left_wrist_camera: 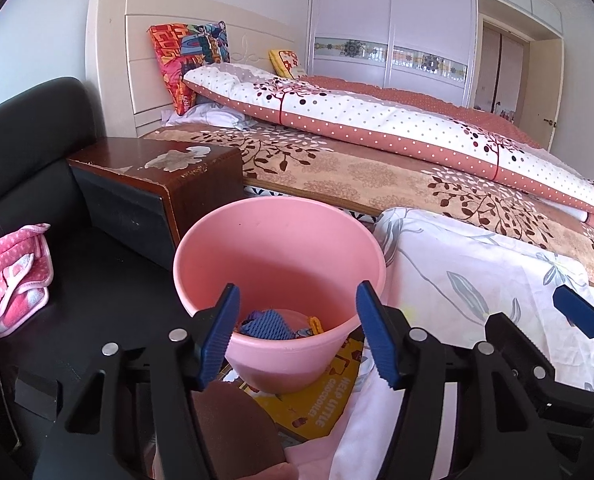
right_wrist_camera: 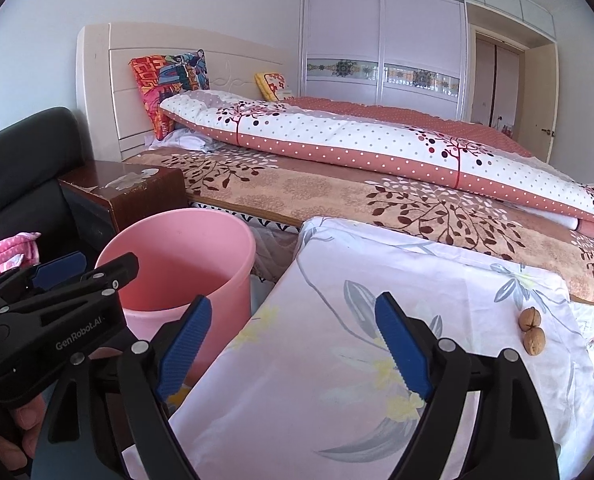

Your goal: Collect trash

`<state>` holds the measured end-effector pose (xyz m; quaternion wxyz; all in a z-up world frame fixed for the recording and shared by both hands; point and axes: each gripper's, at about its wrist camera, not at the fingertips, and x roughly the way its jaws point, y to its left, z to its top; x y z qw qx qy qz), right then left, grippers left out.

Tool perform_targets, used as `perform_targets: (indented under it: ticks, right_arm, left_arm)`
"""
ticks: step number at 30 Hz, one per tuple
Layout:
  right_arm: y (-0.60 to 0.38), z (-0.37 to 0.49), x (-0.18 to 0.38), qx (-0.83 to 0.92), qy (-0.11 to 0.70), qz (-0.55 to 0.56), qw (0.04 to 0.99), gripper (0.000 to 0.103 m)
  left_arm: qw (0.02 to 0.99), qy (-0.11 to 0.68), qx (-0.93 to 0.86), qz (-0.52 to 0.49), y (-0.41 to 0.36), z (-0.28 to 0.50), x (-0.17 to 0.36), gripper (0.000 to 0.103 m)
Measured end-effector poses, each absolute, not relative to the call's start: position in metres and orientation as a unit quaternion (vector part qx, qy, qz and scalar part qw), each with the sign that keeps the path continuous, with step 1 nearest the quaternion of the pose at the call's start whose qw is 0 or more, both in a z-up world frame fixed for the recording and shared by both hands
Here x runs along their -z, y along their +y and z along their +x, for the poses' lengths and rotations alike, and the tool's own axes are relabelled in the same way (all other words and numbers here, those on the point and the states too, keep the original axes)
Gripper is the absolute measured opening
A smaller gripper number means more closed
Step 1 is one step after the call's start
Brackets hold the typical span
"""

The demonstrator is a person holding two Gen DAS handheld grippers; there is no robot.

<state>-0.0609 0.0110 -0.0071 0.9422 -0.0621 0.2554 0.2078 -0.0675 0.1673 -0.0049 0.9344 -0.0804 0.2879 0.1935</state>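
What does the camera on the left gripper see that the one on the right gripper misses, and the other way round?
Only the left wrist view looks down into the pink bucket, showing blue mesh trash at its bottom and a yellow booklet under it. Only the right wrist view shows two walnuts lying on the floral cloth. Both share the bucket, the dark wooden nightstand, the bed, the pink dotted cloth and both open, empty grippers: left gripper, right gripper.

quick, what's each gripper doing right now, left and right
Left gripper: open, holding nothing, above the pink bin.
Right gripper: open, holding nothing, over the floral sheet.
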Motion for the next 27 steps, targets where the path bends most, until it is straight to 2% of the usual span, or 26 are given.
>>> perform_targets:
  ticks: [3,7,27]
  right_arm:
    - [0.006,-0.06,0.008,-0.208,0.267,-0.057,0.939,0.082]
    - [-0.001,-0.06,0.009,-0.203,0.275,-0.047,0.939,0.082]
    - [-0.017,-0.065,0.003,-0.171,0.271,-0.033,0.947,0.082]
  left_arm:
    - [0.936,0.287,-0.191,-0.073,0.161,-0.069,0.004,0.058]
    - [0.937,0.285,-0.194,-0.064,0.154,-0.071,0.005,0.05]
    - [0.94,0.287,-0.175,-0.055,0.139,-0.078,0.009,0.049]
